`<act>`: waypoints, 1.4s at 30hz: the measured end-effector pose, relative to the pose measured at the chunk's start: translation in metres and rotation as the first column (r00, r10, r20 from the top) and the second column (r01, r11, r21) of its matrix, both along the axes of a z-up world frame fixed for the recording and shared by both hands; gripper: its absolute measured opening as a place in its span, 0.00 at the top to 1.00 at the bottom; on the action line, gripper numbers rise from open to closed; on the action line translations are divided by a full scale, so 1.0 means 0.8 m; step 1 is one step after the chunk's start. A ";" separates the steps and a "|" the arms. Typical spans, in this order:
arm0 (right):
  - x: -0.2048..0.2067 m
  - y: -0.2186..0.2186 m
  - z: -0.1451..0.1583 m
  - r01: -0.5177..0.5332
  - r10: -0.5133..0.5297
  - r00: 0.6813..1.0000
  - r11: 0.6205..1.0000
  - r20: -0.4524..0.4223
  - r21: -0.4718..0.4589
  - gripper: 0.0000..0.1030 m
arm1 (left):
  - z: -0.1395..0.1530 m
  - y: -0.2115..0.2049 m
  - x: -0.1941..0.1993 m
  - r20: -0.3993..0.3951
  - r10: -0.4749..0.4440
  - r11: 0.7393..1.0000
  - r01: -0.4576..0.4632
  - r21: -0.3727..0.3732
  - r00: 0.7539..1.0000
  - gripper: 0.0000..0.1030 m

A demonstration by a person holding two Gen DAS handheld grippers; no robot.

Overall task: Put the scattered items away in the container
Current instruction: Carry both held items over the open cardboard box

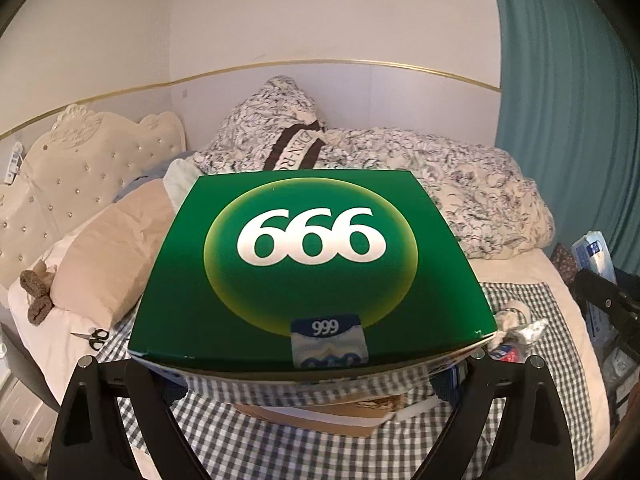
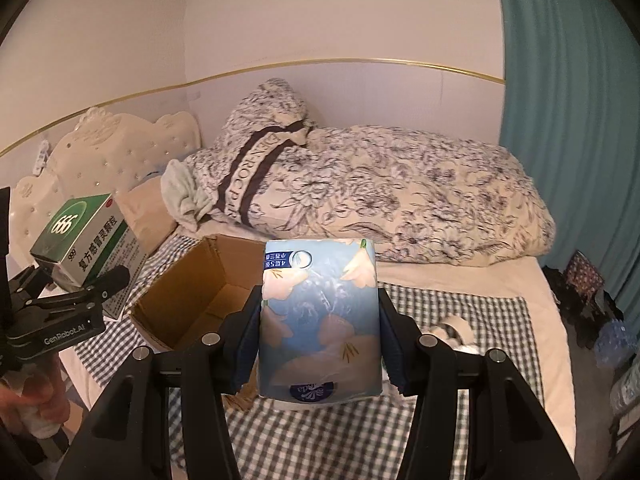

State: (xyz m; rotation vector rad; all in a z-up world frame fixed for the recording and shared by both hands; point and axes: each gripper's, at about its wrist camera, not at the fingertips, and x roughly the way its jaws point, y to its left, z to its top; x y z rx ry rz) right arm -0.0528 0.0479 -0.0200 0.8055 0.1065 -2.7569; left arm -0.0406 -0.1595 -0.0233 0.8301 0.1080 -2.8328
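tissue pack [image 2: 318,320] clamped in right gripper [image 2: 318,344], green box [image 1: 316,264] clamped in left gripper [image 1: 312,376], both above cardboard box [image 2: 192,292]

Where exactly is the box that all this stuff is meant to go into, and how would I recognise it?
Look at the bed with the checked blanket spread over it. The cardboard box sits on that blanket, below the flowered duvet and beyond the blue tissue pack held in the right claw. It is the only plain brown thing there, open-topped with flaps up.
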 end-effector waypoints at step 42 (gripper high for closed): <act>-0.177 -0.184 -0.144 -0.220 0.202 0.939 0.975 0.280 0.034 0.50 | -0.149 -0.071 -0.134 0.280 -0.060 0.998 0.050 0.042 0.958 0.09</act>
